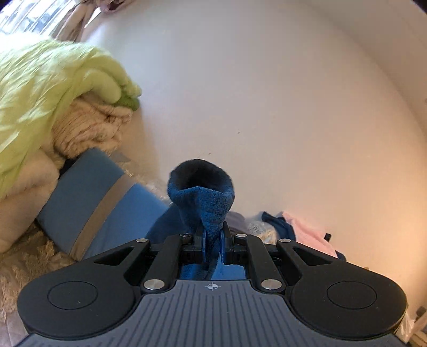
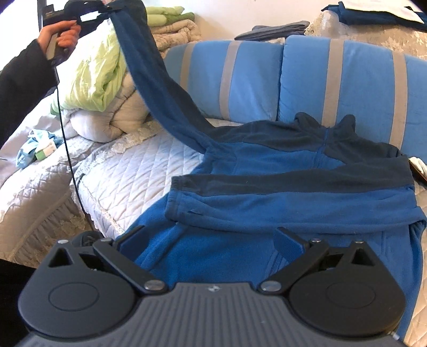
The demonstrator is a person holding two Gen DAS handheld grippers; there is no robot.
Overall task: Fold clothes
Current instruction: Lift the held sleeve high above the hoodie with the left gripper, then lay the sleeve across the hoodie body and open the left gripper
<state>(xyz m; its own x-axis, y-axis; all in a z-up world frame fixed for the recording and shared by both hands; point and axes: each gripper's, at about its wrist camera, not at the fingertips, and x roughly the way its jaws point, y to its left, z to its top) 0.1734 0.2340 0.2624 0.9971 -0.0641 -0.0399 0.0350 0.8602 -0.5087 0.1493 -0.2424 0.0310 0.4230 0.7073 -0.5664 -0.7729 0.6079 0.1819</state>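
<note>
A two-tone blue fleece jacket (image 2: 280, 165) lies flat on the quilted white cover (image 2: 133, 165), collar toward the cushions. One sleeve (image 2: 267, 192) is folded across its chest. The other sleeve (image 2: 160, 88) rises steeply to the upper left, where my left gripper (image 2: 106, 8), held by a hand (image 2: 64, 34), is shut on its end. In the left wrist view the cuff (image 1: 202, 186) stands up out of the shut left gripper (image 1: 212, 235). My right gripper (image 2: 208, 237) hovers open over the jacket's lower body, with nothing pinched between its fingers.
Blue cushions with grey stripes (image 2: 240, 77) line the back. A pile of green and beige duvets (image 2: 98, 72) sits at the left, under the raised sleeve. Folded dark clothes (image 2: 275, 30) lie behind the cushions. A black cable (image 2: 69, 149) hangs from the left gripper. Pink and blue garments (image 1: 307, 229) lie by the wall.
</note>
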